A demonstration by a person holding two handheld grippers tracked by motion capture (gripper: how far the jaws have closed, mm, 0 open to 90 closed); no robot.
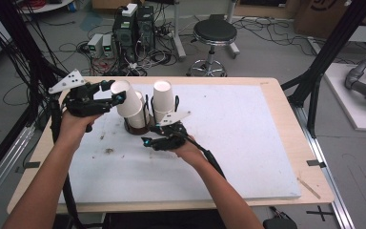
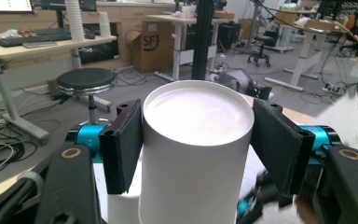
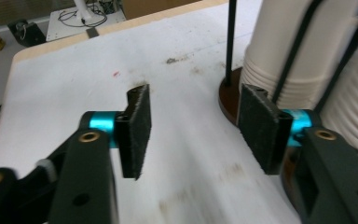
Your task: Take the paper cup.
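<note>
Left gripper (image 1: 116, 95): black two-jaw tool with teal fittings, clamped on a white paper cup (image 1: 125, 98); in the left gripper view both black pads (image 2: 123, 144) press the cup's wall (image 2: 193, 154) from either side, closed base facing the camera.
Cup attitude: upside down and tilted in the high view, base up and toward the left, lifted above the holder.
Right gripper (image 1: 146, 140): same build, jaws parted and holding nothing; in the right gripper view bare white table surface (image 3: 186, 140) lies between the foam pads (image 3: 140, 130).
Right gripper position: low over the table, just in front of the holder; one pad just beside the stacked rims.
Second stack: upright stack of white paper cups (image 1: 163, 101), upside down, standing in the holder; ribbed rims (image 3: 284, 88) bunched at the bottom.
Holder: dark brown round base (image 1: 138, 129) with thin black upright wires (image 3: 230, 42), near the middle of the table.
Table: pale wooden top (image 1: 276, 124) covered by a white sheet (image 1: 238, 138) with brownish smudges.
Background: black round stool (image 1: 214, 33) on the floor beyond the table.
</note>
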